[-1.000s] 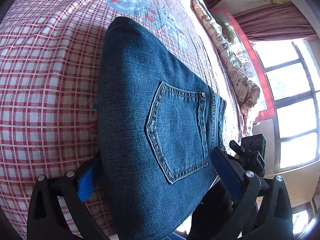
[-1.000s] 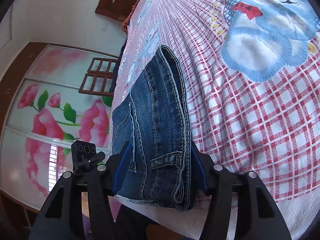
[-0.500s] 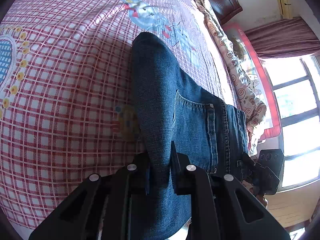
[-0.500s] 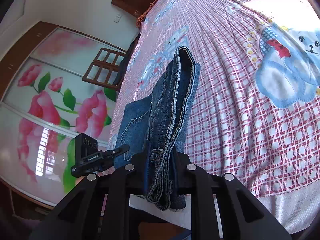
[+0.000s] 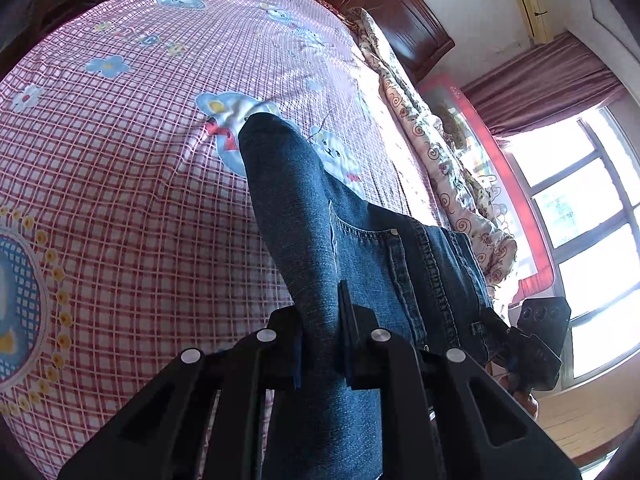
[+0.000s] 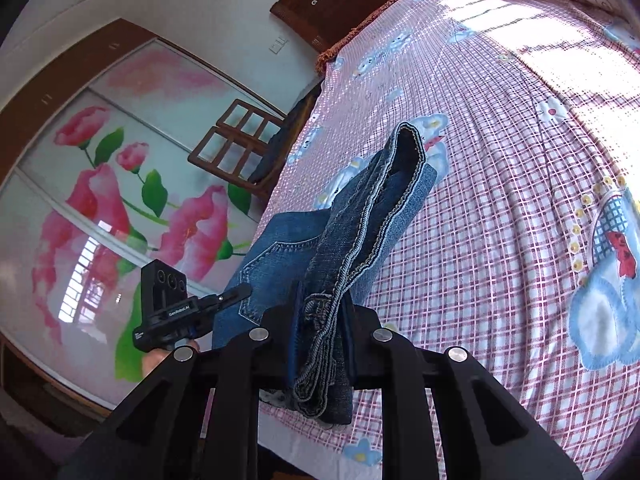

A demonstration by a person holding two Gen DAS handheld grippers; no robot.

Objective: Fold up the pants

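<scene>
Folded blue jeans (image 5: 340,240) hang between both grippers above the checked bed cover (image 5: 120,200). My left gripper (image 5: 320,320) is shut on the folded edge beside the back pocket (image 5: 368,264). My right gripper (image 6: 320,320) is shut on the waistband end of the jeans (image 6: 360,232), by a belt loop. The far fold of the jeans is lifted off the bed. Each view shows the other gripper at the jeans' far side: the right one (image 5: 536,344) and the left one (image 6: 172,308).
The bed has a dark wooden headboard (image 5: 400,12) and a rolled floral quilt (image 5: 440,152) along its window side. A wardrobe with pink flower doors (image 6: 120,200) and a wooden chair (image 6: 240,148) stand beside the bed.
Both grippers went from open around the jeans to shut on them. They then lifted the jeans up off the bed, so more of the bed shows.
</scene>
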